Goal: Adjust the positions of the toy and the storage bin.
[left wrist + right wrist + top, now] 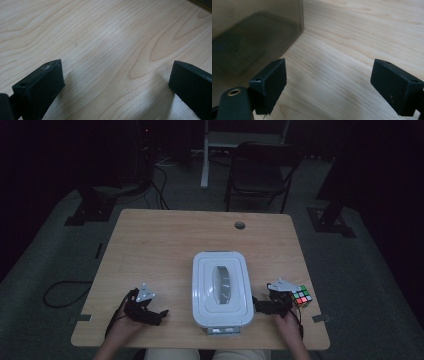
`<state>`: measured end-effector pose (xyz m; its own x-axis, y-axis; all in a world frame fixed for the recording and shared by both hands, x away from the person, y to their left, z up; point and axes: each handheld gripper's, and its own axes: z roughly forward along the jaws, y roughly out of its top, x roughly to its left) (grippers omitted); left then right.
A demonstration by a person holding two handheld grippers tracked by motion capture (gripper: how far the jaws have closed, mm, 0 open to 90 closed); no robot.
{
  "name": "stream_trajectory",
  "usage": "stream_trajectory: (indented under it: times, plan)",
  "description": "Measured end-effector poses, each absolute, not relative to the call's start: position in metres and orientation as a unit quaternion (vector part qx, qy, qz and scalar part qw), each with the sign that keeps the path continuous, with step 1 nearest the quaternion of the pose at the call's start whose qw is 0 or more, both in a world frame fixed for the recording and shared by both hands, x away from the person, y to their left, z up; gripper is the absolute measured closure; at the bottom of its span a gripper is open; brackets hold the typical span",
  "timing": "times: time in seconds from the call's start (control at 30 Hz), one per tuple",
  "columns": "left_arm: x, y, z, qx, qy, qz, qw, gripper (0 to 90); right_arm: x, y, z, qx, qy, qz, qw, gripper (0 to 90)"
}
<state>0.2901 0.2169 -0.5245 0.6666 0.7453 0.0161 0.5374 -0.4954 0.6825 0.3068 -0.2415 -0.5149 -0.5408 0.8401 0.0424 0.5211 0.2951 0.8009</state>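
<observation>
One cube in high view — right gripper sees box.

White lidded box mid-table, puzzle cube at right; bare tabletop elsewhere.

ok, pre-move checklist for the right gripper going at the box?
1. Right gripper open, nothing between its fingers: ok.
2. Right gripper beside the white lidded plastic box, box wall close to one of the fingers: ok; whether it touches: cannot tell.
3. Lid seated on the box: ok from the high view; front latch locked: cannot tell.
4. Multicoloured puzzle cube right behind the right hand, could get knocked on a pull-back: not ok.
5. Left gripper open over bare wooden table, apart from the box: ok.
</observation>
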Motion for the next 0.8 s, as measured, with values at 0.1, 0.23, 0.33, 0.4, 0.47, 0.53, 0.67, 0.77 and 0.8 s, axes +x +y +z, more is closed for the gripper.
stream_trajectory:
  times: [0.1, 0.23, 0.33, 0.4, 0.47, 0.53, 0.67, 0.77, 0.8]
  plan:
    - [0.289, 0.217, -0.525, 0.851, 0.374, 0.155, 0.333, 0.6, 0.31, -0.239, -0.519, 0.441, 0.781, 0.395, 0.199, 13.9]
    - [0.289, 0.217, -0.525, 0.852, 0.374, 0.155, 0.333, 0.6, 0.311, -0.236, -0.523, 0.443, 0.785, 0.385, 0.198, 13.9]
    - [0.289, 0.217, -0.525, 0.852, 0.373, 0.155, 0.333, 0.6, 0.313, -0.234, -0.526, 0.44, 0.795, 0.367, 0.197, 14.1]
    - [0.288, 0.217, -0.525, 0.852, 0.373, 0.154, 0.333, 0.6, 0.315, -0.233, -0.526, 0.442, 0.797, 0.359, 0.202, 14.2]
    - [0.288, 0.218, -0.525, 0.852, 0.373, 0.155, 0.332, 0.6, 0.318, -0.234, -0.527, 0.442, 0.803, 0.354, 0.186, 14.0]
    - [0.288, 0.218, -0.525, 0.851, 0.376, 0.156, 0.332, 0.6, 0.319, -0.233, -0.527, 0.444, 0.804, 0.347, 0.19, 13.9]
    - [0.287, 0.219, -0.525, 0.847, 0.384, 0.158, 0.331, 0.6, 0.319, -0.232, -0.527, 0.448, 0.802, 0.345, 0.19, 12.8]
    - [0.287, 0.22, -0.525, 0.847, 0.384, 0.158, 0.331, 0.6, 0.319, -0.232, -0.527, 0.448, 0.802, 0.345, 0.19, 12.8]
    - [0.287, 0.22, -0.525, 0.848, 0.384, 0.158, 0.331, 0.6, 0.319, -0.232, -0.527, 0.448, 0.802, 0.345, 0.19, 12.8]
